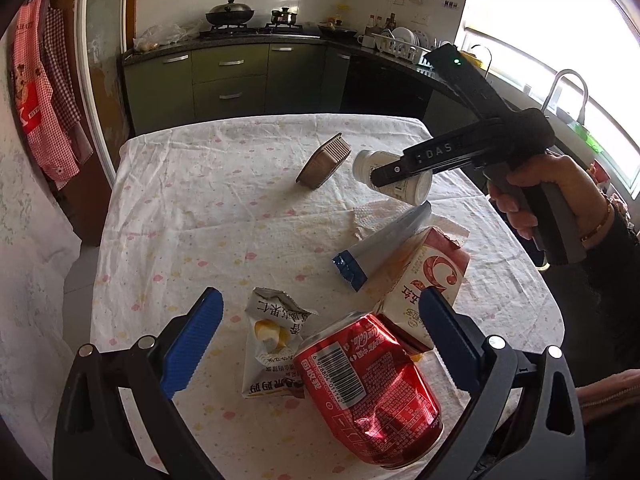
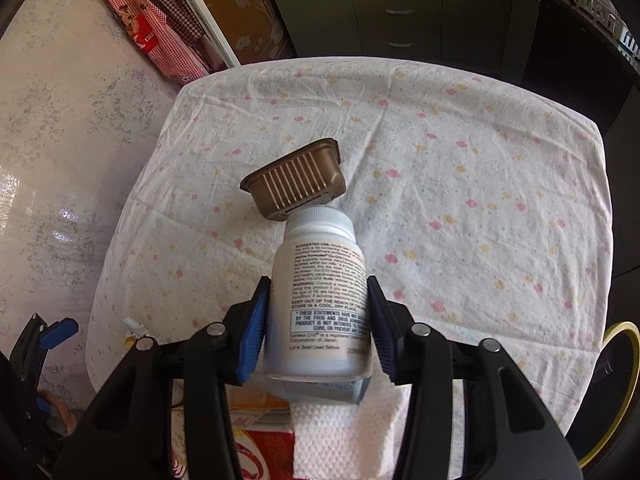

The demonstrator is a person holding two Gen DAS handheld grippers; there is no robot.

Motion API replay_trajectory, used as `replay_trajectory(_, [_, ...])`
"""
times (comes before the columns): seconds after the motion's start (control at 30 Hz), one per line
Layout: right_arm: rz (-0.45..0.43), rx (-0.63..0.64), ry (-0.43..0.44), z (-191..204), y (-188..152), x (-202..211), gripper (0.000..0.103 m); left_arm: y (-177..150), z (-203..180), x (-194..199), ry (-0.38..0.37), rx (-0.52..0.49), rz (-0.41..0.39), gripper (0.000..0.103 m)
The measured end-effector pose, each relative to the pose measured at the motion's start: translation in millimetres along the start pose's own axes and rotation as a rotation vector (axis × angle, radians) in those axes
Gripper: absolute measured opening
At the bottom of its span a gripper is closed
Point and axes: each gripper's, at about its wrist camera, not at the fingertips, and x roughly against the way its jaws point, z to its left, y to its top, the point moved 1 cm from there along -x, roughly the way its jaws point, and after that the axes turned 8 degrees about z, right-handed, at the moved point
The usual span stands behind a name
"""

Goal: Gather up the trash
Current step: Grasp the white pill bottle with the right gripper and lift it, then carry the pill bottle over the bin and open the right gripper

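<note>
- The step in hand appears to be carrying off one piece of trash: the right gripper (image 2: pixel 316 320) pinches a white pill bottle (image 2: pixel 318 296) by its sides, blue pads pressed against the label.
- The bottle points cap-forward and is lifted clear of the desk (image 2: pixel 460 160), which is covered by a white cloth with small pink and yellow spots.
- In the left wrist view the same bottle (image 1: pixel 394 176) hangs in the air above the far half of the desk, with a hand (image 1: pixel 548 196) squeezing the gripper's handle.
- A brown plastic tray (image 2: pixel 294 178) lies upside down on the cloth, beyond the bottle's cap.
- The left gripper (image 1: pixel 320 344) is spread wide and holds nothing; it hovers over a crushed red cola can (image 1: pixel 372 392).
- Beside the can lie a torn snack wrapper (image 1: pixel 274 344), a pink and white drink carton (image 1: pixel 424 288), a flattened grey and blue packet (image 1: pixel 380 248) and a crumpled paper towel (image 1: pixel 372 216).
- A yellow-rimmed curve (image 2: pixel 612 380) at the right edge of the right wrist view may be a bin, though that cannot be told for sure.
- The next move probably calls for swinging the bottle over the bin and spreading the pads only once it is above the opening.
- The can looks like the left gripper's likely next pick; its dented, rounded sides call for a centred squeeze.
</note>
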Motion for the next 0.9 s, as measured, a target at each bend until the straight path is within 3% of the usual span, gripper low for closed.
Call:
replay_trajectory(0.23, [-0.084,-0.050,-0.009,-38.7,-46.0,50.1,0.045,6.4,-9.8,1.2,-0.005,-0.018,-0.005,0.097])
replay_trajectory(0.47, [-0.164,-0.268,-0.139,-142.1,-106.4,92.6,0.045,11.6,-25.3,-2.2,-0.009,-0.056,0.002,0.097])
replay_trajectory(0.67, [-0.128,-0.487,-0.264,-245.6,-160.0,88.2,0.045,19.7,-43.6,-8.4,-0.016,-0.095,0.012,0.097])
replay_trajectory(0.9, [-0.082,-0.628,-0.324,-315.2,-192.2,61.8,0.045,27.4,-64.8,-16.1,-0.010,-0.140,0.030,0.097])
